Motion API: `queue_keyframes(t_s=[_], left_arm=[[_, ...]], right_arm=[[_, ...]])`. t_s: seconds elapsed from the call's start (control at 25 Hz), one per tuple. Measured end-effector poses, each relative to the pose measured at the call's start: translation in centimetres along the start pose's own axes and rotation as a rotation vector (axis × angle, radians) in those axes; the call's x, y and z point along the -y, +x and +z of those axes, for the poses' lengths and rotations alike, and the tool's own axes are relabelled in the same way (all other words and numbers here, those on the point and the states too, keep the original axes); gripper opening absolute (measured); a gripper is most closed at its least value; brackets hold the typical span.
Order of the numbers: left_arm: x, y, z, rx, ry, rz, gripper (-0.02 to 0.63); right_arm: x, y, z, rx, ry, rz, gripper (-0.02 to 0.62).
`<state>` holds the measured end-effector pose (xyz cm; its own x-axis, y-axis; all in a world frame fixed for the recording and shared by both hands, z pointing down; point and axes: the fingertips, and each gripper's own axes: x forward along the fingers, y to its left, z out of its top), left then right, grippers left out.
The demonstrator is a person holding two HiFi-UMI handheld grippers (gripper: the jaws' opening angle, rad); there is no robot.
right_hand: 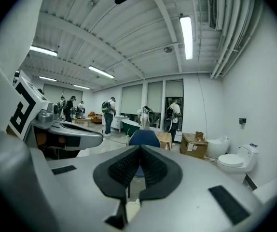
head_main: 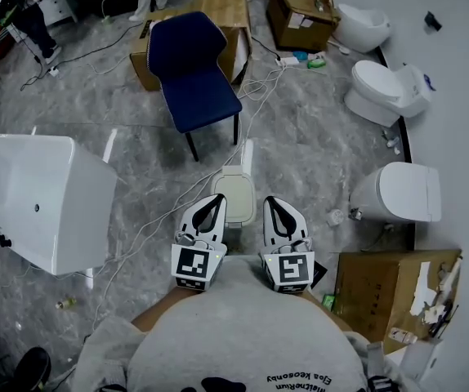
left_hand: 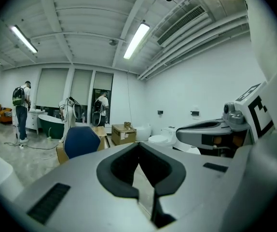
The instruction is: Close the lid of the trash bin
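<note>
The small trash bin [head_main: 236, 196] stands on the grey floor just ahead of me, its beige lid lying flat over the top. My left gripper [head_main: 216, 202] hovers at the bin's left edge and my right gripper [head_main: 272, 206] just to its right, both pointing forward and neither touching it. In the left gripper view the left gripper [left_hand: 139, 147] has its dark pads meeting at the tip with nothing between them. The right gripper [right_hand: 139, 149] looks the same in its own view, jaws together and empty. A sliver of something pale shows low through the gap between its jaws.
A blue chair [head_main: 194, 72] stands beyond the bin, with cardboard boxes [head_main: 300, 11] behind it. A white bathtub [head_main: 38, 194] is at the left. Toilets [head_main: 398, 193] line the right wall, and another box [head_main: 390, 288] sits near right. White cables [head_main: 177, 211] trail across the floor.
</note>
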<state>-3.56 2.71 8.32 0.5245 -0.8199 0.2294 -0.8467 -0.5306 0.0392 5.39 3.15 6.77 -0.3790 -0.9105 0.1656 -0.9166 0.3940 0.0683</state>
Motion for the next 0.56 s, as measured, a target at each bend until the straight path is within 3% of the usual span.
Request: queue_keyframes(t_s=[0.56], left_arm=[[-0.2, -0.8, -0.5, 0.019, 0.004, -0.007, 0.020]], right_arm=[[-0.2, -1.3, -0.8, 0.000, -0.014, -0.011, 0.032]])
